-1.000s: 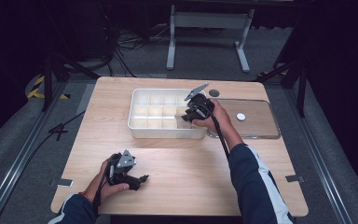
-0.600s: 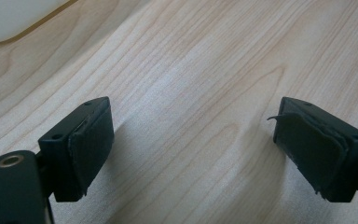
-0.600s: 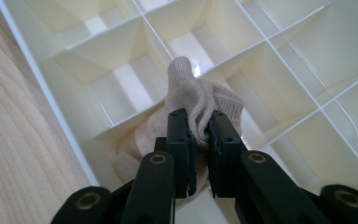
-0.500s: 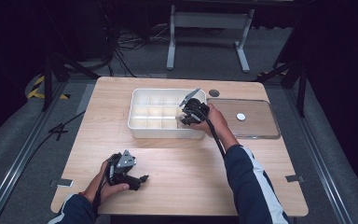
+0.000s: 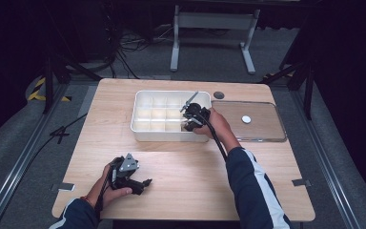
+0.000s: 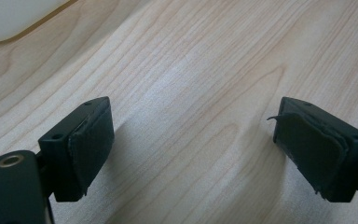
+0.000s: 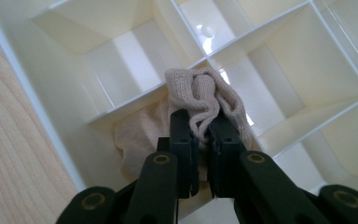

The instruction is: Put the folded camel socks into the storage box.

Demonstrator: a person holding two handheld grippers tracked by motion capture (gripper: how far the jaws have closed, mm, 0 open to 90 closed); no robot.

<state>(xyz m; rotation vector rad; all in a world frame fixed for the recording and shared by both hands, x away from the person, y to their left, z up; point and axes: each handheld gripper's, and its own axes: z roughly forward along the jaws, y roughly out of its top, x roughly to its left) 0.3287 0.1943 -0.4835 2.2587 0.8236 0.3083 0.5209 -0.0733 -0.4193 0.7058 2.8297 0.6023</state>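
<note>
The right gripper (image 7: pixel 204 122) has its two black jaws pressed together on a bunch of beige knitted cloth (image 7: pixel 200 95), which looks like a sock. The cloth hangs over a divider of the white compartment box (image 5: pixel 145 131), partly down in a cell at the box's near right corner. In the high view the right gripper (image 5: pixel 190 123) is at about 1 o'clock from the table (image 5: pixel 190 191) centre. A clear lid (image 5: pixel 262 129) with a white round piece (image 5: pixel 246 119) lies just beside the box at 3 o'clock. The left gripper (image 6: pixel 191 149) rests low over the bare wood, jaws spread wide with nothing between them, at 7 o'clock on the table.
</note>
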